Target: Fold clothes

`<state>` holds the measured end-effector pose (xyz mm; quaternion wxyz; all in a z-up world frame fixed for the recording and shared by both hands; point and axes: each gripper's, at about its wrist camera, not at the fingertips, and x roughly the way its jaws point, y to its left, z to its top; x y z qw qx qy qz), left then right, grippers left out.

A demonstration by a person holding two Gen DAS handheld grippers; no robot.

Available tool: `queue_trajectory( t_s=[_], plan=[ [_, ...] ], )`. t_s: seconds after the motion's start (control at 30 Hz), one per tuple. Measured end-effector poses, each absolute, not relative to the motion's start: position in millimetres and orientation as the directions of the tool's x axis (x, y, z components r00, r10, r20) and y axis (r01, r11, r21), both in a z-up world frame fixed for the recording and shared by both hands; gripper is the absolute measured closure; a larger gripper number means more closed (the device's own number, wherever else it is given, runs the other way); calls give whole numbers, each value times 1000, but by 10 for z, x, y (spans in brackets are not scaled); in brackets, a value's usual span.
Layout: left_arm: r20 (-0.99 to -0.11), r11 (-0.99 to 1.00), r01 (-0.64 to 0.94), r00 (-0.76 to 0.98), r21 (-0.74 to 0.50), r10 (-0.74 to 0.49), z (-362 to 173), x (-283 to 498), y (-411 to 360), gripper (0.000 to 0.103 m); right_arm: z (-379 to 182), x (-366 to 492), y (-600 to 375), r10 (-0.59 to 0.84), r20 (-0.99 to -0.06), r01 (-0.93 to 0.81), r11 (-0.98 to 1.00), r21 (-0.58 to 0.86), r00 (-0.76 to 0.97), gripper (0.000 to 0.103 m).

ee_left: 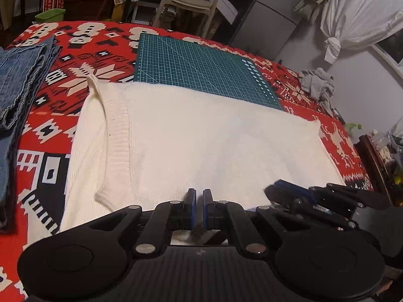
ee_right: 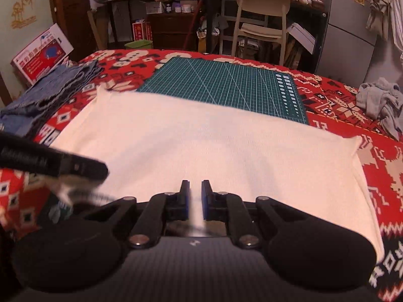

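A cream knit sweater (ee_left: 201,138) lies flat on the red patterned tablecloth (ee_left: 63,58), its ribbed band (ee_left: 117,136) folded over at the left. Its far edge overlaps a green cutting mat (ee_left: 201,63). My left gripper (ee_left: 199,201) sits at the sweater's near edge with the jaws almost together and fabric in the narrow gap. My right gripper (ee_right: 195,196) is at the same near edge of the sweater (ee_right: 214,146), further right, pinching a white strip of it. Each gripper shows blurred in the other's view: the right gripper (ee_left: 279,188) and the left gripper (ee_right: 98,171).
Folded blue jeans (ee_left: 17,80) (ee_right: 50,93) are stacked at the table's left. A crumpled grey cloth (ee_left: 317,83) (ee_right: 382,100) lies at the far right. Beyond the table stand a cream chair (ee_right: 262,12), cluttered shelves and a grey fridge (ee_right: 347,25).
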<state>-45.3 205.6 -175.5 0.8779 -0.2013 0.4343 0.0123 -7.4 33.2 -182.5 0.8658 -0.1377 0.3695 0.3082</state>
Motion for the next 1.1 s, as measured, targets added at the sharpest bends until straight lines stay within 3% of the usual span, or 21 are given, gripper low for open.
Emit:
queue_trajectory(
  t_s=[0.5,0.77,1.1],
  plan=[
    [-757,919,-201,639,-338,-139,-1671,-597,2050,99,-1832,29,729,416,-717,-636,770,-48,559,97],
    [-756,929,-165,635,-331,-157,-1674,-541,1963,98,-1791,-345,477,406,-713,-656,748,-100,571,97],
    [-762,939,-147,629,-312,-155,-1656,-538,1858,98,-1836,384,501,368,-709,-567,822,-55,601,97]
  ],
)
